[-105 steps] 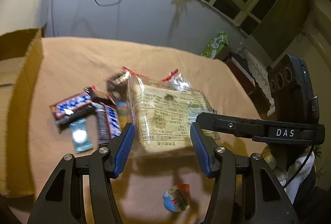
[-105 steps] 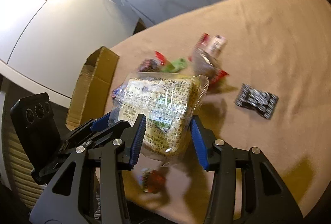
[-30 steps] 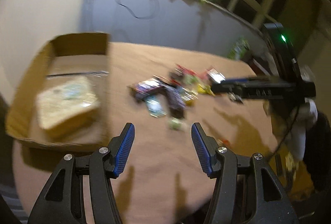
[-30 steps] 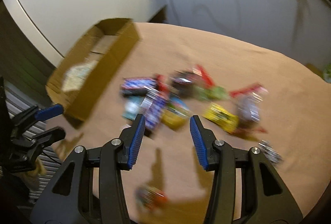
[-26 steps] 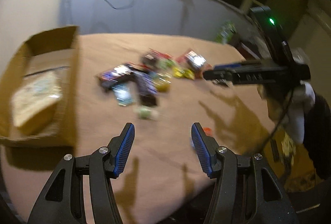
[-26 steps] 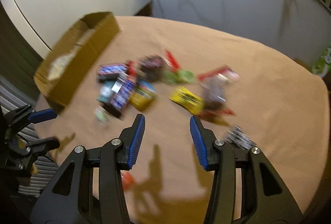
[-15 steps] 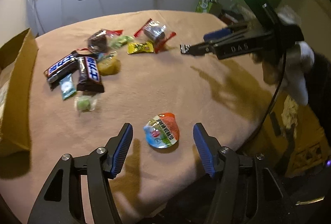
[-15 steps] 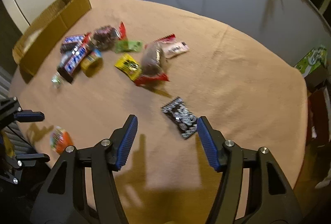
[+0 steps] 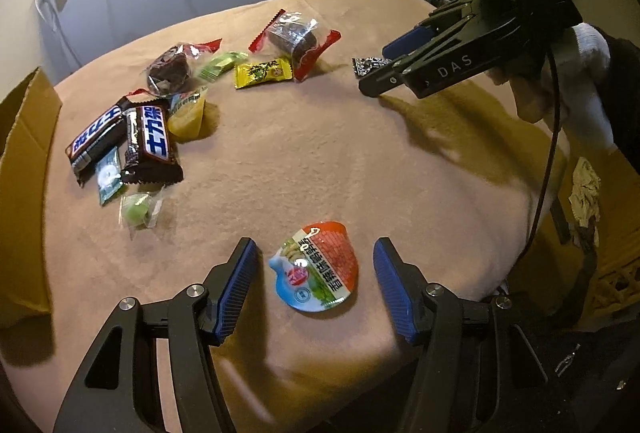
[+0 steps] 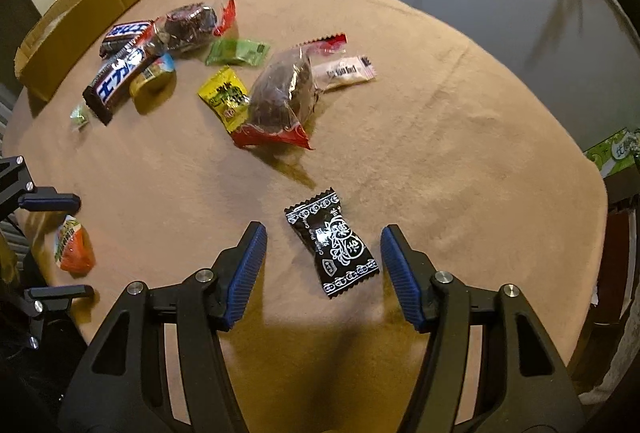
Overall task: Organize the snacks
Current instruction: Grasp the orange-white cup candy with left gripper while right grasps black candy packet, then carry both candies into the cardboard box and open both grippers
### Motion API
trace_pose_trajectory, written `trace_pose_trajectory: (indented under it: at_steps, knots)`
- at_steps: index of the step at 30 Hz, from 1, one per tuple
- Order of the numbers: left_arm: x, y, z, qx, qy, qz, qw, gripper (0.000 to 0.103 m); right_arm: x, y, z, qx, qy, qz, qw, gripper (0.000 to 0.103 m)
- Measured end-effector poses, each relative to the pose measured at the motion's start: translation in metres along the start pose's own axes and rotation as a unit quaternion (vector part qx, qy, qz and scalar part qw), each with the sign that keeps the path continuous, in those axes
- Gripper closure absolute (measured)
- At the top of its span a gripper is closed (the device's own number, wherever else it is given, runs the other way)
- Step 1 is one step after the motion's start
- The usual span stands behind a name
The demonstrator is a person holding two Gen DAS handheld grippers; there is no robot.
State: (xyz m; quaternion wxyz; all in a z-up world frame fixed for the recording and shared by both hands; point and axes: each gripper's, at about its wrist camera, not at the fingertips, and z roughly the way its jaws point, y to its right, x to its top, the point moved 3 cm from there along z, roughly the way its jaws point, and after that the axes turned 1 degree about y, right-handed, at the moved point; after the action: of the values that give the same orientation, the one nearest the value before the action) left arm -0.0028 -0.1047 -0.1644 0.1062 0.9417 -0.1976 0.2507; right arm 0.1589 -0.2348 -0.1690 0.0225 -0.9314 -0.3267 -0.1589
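A round jelly cup (image 9: 316, 267) with a red and blue lid lies near the table's front edge. My left gripper (image 9: 315, 249) hangs over it, one pad on each side and neither touching; its jaws are closing slightly. A black wrapped candy (image 10: 332, 243) lies between the pads of my open right gripper (image 10: 323, 233), also untouched. In the left wrist view the right gripper (image 9: 376, 71) shows at the upper right, above that candy. The right wrist view catches the left gripper (image 10: 82, 245) around the jelly cup (image 10: 72, 247).
A cardboard box (image 9: 24, 137) stands at the table's left edge. Several snacks lie in a loose pile: chocolate bars (image 9: 148, 137), a yellow candy (image 9: 262, 71), a brown cake in a red-ended wrapper (image 9: 294, 35). A green carton (image 10: 616, 151) sits beyond the right edge.
The big bread pack both grippers held is now in the box. Both grippers swung away from the box and down: left over the jelly cup, right over the black candy, its jaws wider.
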Motion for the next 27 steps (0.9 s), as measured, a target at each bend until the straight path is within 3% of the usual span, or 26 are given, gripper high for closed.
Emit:
trace_pose_trajectory:
  at_steps: [4,10,19,27]
  knots:
    - [0.0,-0.003,0.0,0.007,0.001,0.003,1.0,0.056,0.003,0.007,0.003,0.015,-0.001,0.006,1.0,0.049]
    - [0.002,-0.009,-0.002,0.005,0.007,-0.003,1.0,0.066,0.003,0.008,0.0,0.022,-0.005,0.001,1.0,0.075]
    - [0.002,-0.023,-0.011,-0.002,0.022,-0.021,0.9995,0.067,0.003,0.009,-0.002,0.023,-0.001,0.018,1.0,0.077]
    - [0.006,-0.043,-0.03,0.003,0.046,-0.037,0.9983,0.068,0.01,0.005,-0.029,0.026,0.019,0.02,0.999,0.077]
